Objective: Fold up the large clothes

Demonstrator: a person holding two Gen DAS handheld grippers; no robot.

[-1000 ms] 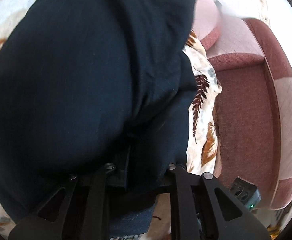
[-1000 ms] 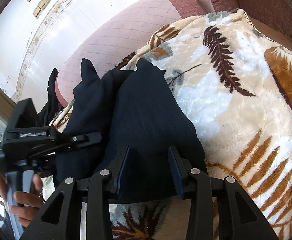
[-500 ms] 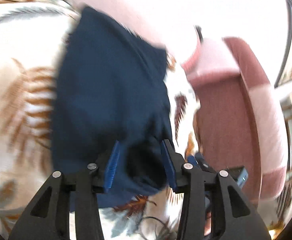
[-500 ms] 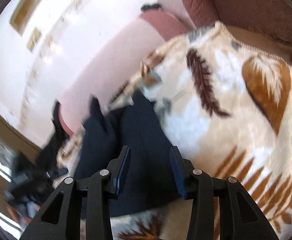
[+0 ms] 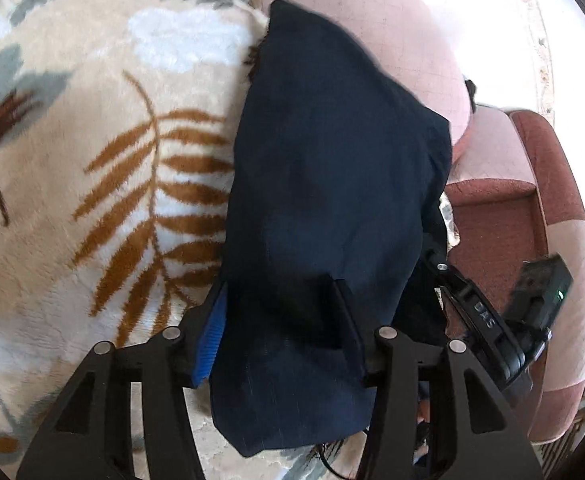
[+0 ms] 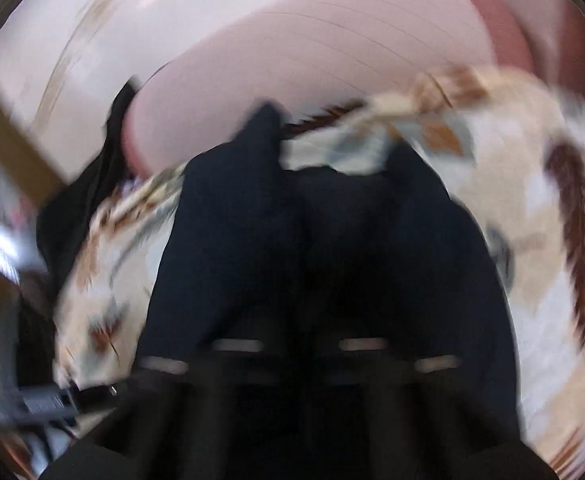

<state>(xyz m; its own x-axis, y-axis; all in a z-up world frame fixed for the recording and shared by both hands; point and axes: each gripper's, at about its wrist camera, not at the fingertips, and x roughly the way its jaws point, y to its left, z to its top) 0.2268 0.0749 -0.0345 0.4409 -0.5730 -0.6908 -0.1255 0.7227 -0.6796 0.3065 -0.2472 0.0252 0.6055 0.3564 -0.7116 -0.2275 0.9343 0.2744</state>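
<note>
Garment (image 5: 332, 200): dark navy, lying in a long narrow strip on the leaf-print blanket (image 5: 92, 160), far end up against the pink sofa arm (image 5: 372, 20).
Blanket side: pale plush with brown fronds, left of the cloth, bare beside the fold.
Left gripper (image 5: 280, 332): fingers spread apart, near end of the cloth lying between and over them, blue pad (image 5: 212, 344) showing on the left finger; not clamped.
Right gripper (image 5: 488, 328): seen from the left wrist at the cloth's right edge, by the maroon seat (image 5: 492, 232); right wrist view badly blurred, so open or closed cannot be told.
Step in hand, as judged: taking up the near end for the next fold.
Doing it well: close on both layers together, take matching corners, lift level, lay the end squarely over the far half, smooth outward from the crease.
</note>
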